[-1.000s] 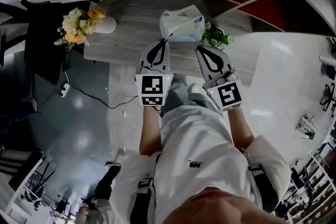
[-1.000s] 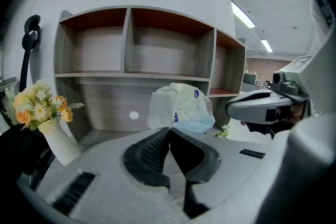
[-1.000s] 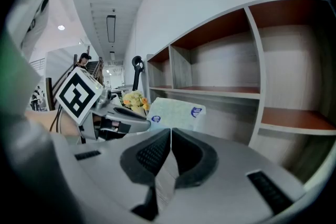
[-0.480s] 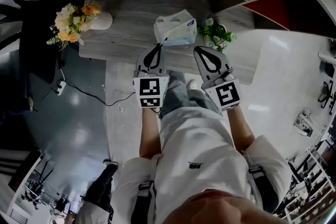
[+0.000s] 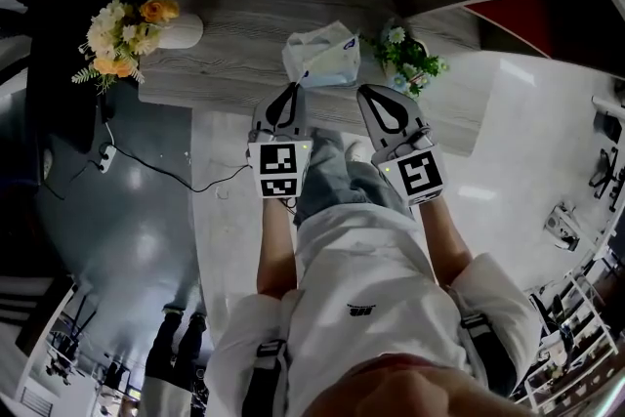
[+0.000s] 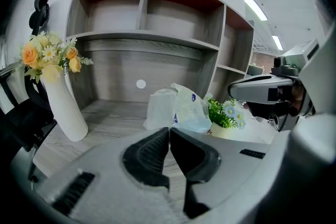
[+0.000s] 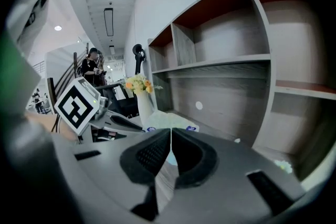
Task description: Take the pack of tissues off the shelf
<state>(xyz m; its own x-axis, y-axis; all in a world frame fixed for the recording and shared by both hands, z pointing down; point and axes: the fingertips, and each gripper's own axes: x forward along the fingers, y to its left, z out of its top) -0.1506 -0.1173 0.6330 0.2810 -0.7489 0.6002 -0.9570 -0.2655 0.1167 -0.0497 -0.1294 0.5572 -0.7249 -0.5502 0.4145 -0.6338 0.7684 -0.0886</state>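
on grey wood-grain shelf [image 5: 244, 10]: soft white plastic pack of tissues [image 5: 322, 56], just beside small green potted plant [image 5: 410, 62].
left gripper [image 5: 296, 89]: jaws pressed together, empty, near pack.
right gripper [image 5: 367, 93]: jaws touching, nothing held.
risk: closed jaws would shove pack into plant; thin wrap may slip.

The shelf [image 5: 244, 24] is grey wood with visible grain (matt); the tissues [image 5: 320, 57] have thin, crinkled plastic wrap; the vase [image 6: 63, 107] looks smooth.
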